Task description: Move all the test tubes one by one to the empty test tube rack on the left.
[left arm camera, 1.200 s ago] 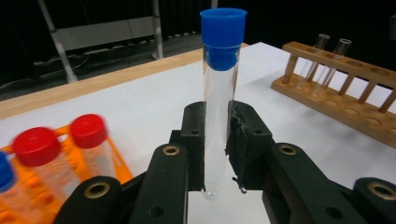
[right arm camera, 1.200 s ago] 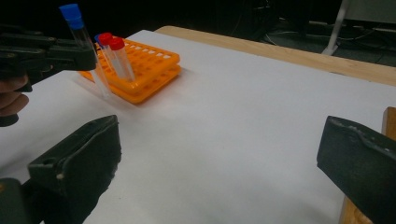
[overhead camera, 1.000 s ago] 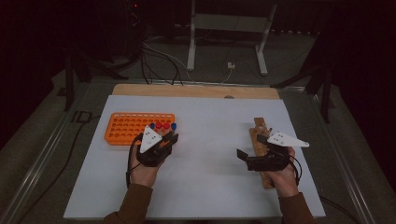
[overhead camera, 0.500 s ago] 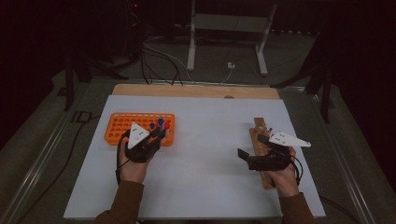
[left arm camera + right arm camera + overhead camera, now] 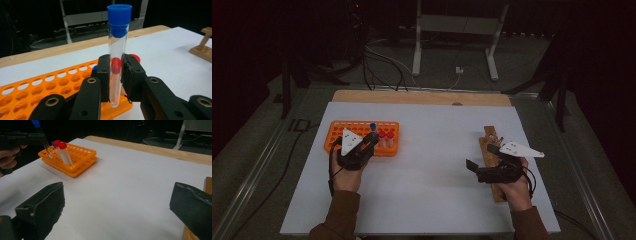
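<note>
My left gripper [image 5: 371, 137] [image 5: 116, 76] is shut on a clear blue-capped test tube [image 5: 118, 50] [image 5: 373, 127], held upright over the near right part of the orange rack [image 5: 337, 135] [image 5: 50, 85] [image 5: 77, 157]. The tube's round bottom hangs just above the rack's holes. Two red-capped tubes [image 5: 386, 137] [image 5: 62, 151] stand in the rack's right end, just beyond the jaws. My right gripper [image 5: 473, 167] [image 5: 117, 212] rests on the white mat to the right, jaws wide apart and nothing between them.
A wooden holder [image 5: 492, 160] [image 5: 203, 47] lies under my right hand near the mat's right side. The white mat [image 5: 432, 150] covers the table, with a wooden strip [image 5: 422, 97] along its far edge. Cables and a metal stand are on the floor beyond.
My left hand has carried the blue-capped tube leftward and a little farther out over the rack. The right hand has stayed still.
</note>
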`<control>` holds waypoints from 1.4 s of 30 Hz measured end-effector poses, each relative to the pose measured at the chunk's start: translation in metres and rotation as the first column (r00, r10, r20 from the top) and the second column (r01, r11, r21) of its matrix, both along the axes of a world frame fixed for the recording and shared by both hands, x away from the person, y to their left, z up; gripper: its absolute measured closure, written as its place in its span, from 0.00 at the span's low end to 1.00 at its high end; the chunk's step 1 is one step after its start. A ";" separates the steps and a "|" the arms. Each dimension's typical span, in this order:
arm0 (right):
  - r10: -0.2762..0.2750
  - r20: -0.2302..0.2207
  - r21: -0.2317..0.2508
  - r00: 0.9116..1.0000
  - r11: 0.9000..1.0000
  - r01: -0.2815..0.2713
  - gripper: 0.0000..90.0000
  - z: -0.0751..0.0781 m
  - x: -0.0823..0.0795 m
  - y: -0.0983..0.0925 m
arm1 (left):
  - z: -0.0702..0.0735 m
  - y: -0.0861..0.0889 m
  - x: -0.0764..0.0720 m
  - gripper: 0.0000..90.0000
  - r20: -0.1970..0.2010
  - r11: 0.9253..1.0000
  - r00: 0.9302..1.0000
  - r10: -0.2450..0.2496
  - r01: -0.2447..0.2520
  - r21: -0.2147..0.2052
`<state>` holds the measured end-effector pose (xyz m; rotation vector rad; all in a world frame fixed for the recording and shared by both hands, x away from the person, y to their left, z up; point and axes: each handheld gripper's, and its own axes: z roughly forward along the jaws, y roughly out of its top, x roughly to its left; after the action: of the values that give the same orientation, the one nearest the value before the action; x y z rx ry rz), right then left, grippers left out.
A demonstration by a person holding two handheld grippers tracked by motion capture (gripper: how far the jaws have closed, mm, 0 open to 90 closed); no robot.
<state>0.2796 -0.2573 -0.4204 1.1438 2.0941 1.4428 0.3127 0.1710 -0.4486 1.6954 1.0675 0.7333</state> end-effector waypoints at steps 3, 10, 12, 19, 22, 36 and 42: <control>0.000 0.001 0.001 1.000 1.000 0.000 0.00 0.000 0.000 0.000 | -0.003 0.003 0.002 0.86 -0.005 1.000 1.000 0.014 -0.014 0.003; 0.006 -0.001 0.002 1.000 1.000 -0.006 0.00 -0.001 0.000 0.001 | -0.007 0.009 0.007 0.86 -0.006 0.998 0.998 0.060 -0.060 -0.005; 0.007 -0.003 0.000 1.000 1.000 -0.007 0.00 -0.001 0.000 0.002 | -0.008 0.010 0.009 0.86 -0.009 0.997 0.997 0.073 -0.073 -0.006; 0.006 -0.002 0.003 1.000 1.000 -0.006 0.00 -0.001 0.000 0.001 | -0.016 0.011 0.018 0.86 -0.024 0.994 0.994 0.110 -0.110 0.002; 0.009 -0.002 0.002 1.000 1.000 -0.009 0.00 -0.001 0.000 0.001 | -0.021 0.013 0.020 0.86 -0.040 0.992 0.992 0.123 -0.123 0.001; 0.018 -0.005 -0.004 1.000 1.000 -0.019 0.00 -0.002 0.000 0.003 | -0.046 0.010 0.023 0.86 -0.116 0.990 0.985 0.125 -0.116 0.078; 0.019 -0.005 -0.003 1.000 1.000 -0.019 0.00 -0.001 0.000 0.003 | -0.050 0.009 0.026 0.86 -0.154 0.989 0.980 0.125 -0.110 0.103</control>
<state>0.2795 -0.2546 -0.4217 1.1306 2.1157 1.4466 0.3383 0.1799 -0.4990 1.8077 1.2711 0.7416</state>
